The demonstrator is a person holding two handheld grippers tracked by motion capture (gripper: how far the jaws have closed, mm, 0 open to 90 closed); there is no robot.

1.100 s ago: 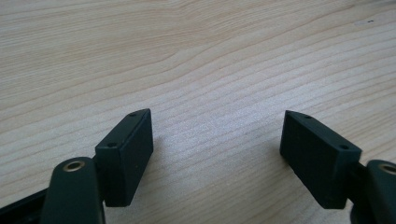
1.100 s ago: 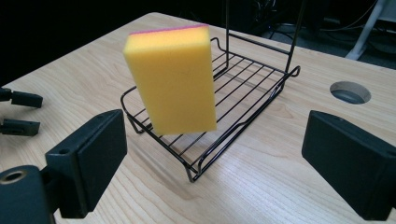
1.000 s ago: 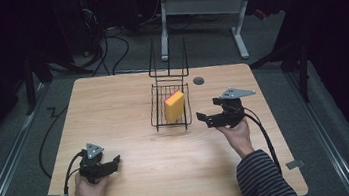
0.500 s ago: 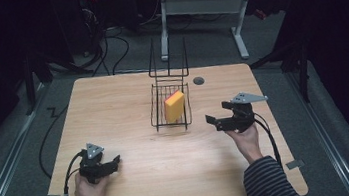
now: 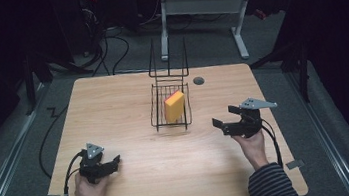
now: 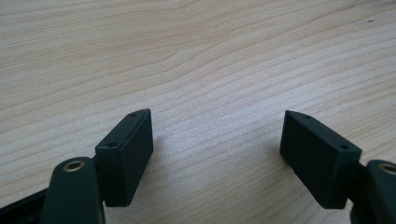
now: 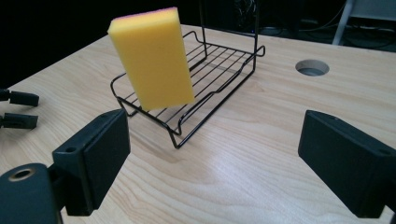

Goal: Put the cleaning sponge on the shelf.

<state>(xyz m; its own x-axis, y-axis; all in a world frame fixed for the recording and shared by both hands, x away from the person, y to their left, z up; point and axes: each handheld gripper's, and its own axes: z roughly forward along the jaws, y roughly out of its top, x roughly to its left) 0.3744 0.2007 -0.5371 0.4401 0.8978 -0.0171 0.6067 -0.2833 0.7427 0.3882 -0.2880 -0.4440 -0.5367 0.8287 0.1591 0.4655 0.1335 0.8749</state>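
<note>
A yellow sponge [image 5: 174,106] stands tilted on edge in a black wire basket [image 5: 156,114] at the middle back of the wooden table [image 5: 113,105]. My right gripper [image 5: 219,126] hovers to the right of the basket and points left toward it. In the right gripper view the sponge [image 7: 152,60] and basket [image 7: 219,60] lie ahead of the right gripper [image 7: 215,154]. Its jaws have just been closing, stand open, and have nothing between them. My left gripper [image 5: 116,161] rests near the front left, open, and in its own view the left gripper [image 6: 217,140] spans bare wood.
A round cable hole [image 5: 198,81] sits in the tabletop just right of the basket's back. The basket's tall wire handle [image 5: 167,58] rises at its far end. Beyond the table are a desk frame [image 5: 202,9] and floor cables [image 5: 115,45].
My right gripper has drawn away from the basket, to the right and toward the near edge. The left gripper, sponge and basket have stayed put.
</note>
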